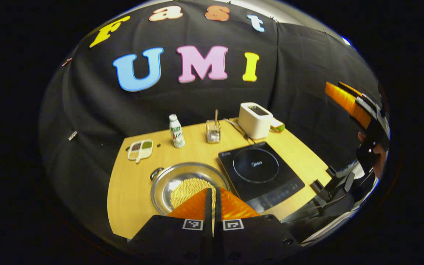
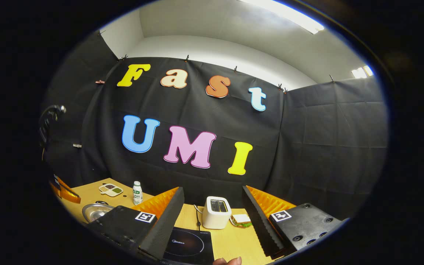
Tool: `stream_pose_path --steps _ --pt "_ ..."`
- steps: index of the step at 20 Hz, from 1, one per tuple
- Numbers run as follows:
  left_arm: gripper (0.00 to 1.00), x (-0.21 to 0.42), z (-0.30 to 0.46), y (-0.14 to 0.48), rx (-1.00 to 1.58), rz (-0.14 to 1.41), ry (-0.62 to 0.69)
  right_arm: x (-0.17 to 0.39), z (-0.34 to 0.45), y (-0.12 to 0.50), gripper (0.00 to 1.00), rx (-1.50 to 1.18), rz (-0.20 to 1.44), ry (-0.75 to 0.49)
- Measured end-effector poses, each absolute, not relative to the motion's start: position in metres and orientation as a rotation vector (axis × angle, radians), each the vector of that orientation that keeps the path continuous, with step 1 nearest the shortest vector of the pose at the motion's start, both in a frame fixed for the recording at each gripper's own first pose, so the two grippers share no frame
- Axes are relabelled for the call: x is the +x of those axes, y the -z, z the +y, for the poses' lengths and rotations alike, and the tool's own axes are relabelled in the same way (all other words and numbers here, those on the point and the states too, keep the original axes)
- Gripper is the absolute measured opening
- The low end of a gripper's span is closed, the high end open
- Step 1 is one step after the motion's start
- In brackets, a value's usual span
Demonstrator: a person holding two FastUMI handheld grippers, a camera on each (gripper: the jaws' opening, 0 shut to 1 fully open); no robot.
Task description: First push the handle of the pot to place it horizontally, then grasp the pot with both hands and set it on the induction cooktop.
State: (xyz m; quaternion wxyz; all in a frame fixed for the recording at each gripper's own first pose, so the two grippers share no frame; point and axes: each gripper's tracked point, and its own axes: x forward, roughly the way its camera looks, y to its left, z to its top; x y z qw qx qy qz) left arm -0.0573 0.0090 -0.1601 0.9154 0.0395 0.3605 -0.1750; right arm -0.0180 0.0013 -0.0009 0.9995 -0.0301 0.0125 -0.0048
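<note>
A steel pot (image 1: 182, 180) with pale grains in it sits on the wooden table (image 1: 131, 184), left of the black induction cooktop (image 1: 260, 169). One loop handle (image 1: 156, 173) shows at the pot's far-left rim. My left gripper (image 1: 212, 193) is shut with nothing in it, hovering over the pot's near-right side. In the right gripper view, my right gripper (image 2: 212, 188) is open wide, high above the cooktop (image 2: 188, 244), and the pot (image 2: 96, 211) lies low at the left. The right gripper (image 1: 359, 106) also appears at the far right of the left gripper view, held by a hand (image 1: 377, 154).
Along the table's back stand a white toaster (image 1: 255, 119), a sandwich (image 1: 277, 126), a glass holder with a utensil (image 1: 213, 131), a small bottle (image 1: 176, 131) and a compartment dish (image 1: 140, 149). Dark equipment (image 1: 333, 187) sits off the table's right edge.
</note>
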Motion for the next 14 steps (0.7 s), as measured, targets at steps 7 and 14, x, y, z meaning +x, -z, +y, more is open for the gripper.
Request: stream_pose_path --steps 7,14 --pt "0.05 -0.119 0.008 0.256 0.127 1.216 0.516 -0.02 -0.012 0.009 0.98 -0.078 0.043 0.042" --pt "0.05 -0.128 0.004 0.32 0.15 1.436 0.539 -0.022 -0.027 0.019 0.98 -0.085 0.065 0.08"
